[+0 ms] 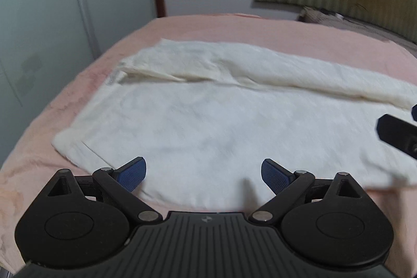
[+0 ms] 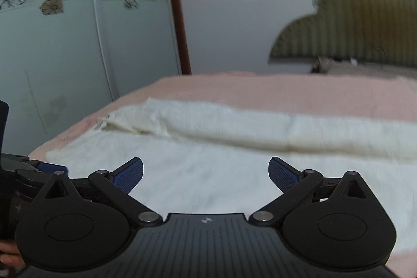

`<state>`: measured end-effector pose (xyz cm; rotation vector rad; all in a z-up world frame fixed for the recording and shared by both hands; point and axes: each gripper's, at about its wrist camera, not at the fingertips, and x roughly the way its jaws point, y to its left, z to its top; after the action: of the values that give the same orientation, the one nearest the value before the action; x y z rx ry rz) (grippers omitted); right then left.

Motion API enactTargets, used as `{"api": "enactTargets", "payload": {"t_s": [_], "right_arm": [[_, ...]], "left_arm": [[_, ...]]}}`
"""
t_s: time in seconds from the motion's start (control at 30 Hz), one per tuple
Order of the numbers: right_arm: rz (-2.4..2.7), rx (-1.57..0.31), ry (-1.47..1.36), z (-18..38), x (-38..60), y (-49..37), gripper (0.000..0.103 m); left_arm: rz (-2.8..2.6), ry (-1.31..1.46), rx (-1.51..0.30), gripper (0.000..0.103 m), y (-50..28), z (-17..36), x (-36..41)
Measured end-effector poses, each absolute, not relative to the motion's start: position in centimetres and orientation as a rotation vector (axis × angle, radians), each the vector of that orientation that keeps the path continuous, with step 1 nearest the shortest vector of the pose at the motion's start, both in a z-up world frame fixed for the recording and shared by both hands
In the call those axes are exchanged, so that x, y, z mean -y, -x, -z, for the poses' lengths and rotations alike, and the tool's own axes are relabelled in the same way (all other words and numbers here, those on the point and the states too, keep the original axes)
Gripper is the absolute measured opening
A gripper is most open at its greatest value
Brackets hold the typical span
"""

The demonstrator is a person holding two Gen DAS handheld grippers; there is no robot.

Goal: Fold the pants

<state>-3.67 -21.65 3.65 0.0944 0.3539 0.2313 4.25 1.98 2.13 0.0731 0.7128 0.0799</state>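
The left gripper (image 1: 203,173) has its jaws spread wide with nothing between them, its blue pads (image 1: 131,173) poised over the near part of the white pants (image 1: 208,121). The right gripper (image 2: 206,175) is likewise wide apart and empty, above the same cloth.

The pants lie flat on the pink bedspread (image 1: 39,142), running from ahead and left of the left gripper off toward its right. Along the far side, one leg (image 1: 286,72) is doubled over as a thick roll, its loose flap lifted near the left end. The near hem sits just ahead of the left gripper's body, and a bare strip of bedspread shows to the left of the pants and beyond the far fold.

In the left wrist view only a dark tip of the right gripper enters at the right edge; the pants' right end is cut off there. Both views are motion-blurred, so the waistband detail at the far left is probably a label or seam. Beyond the bed stand a wardrobe (image 2: 78,30) with flower decals and a green headboard (image 2: 351,30).
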Motion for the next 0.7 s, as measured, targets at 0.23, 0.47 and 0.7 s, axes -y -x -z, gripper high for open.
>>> {"api": "enactTargets", "payload": {"t_s": [0.23, 0.47, 0.7], "right_arm": [[-0.326, -0.444, 0.114, -5.0, 21.3, -6.4, 0.103], [-0.345, -0.516, 0.163, -4.2, 20.9, -16.9, 0.103], [-0.371, -0.581, 0.139, -3.0, 19.7, -27.1, 0.103]], "left_arm": [[-0.217, -0.054, -0.684, 0.097, -7.5, -1.7, -5.3], [-0.229, -0.122, -0.684, 0.098, -8.2, 1.4, -5.6], [-0.259, -0.177, -0.62, 0.103, -7.9, 2.9, -4.8]]}}
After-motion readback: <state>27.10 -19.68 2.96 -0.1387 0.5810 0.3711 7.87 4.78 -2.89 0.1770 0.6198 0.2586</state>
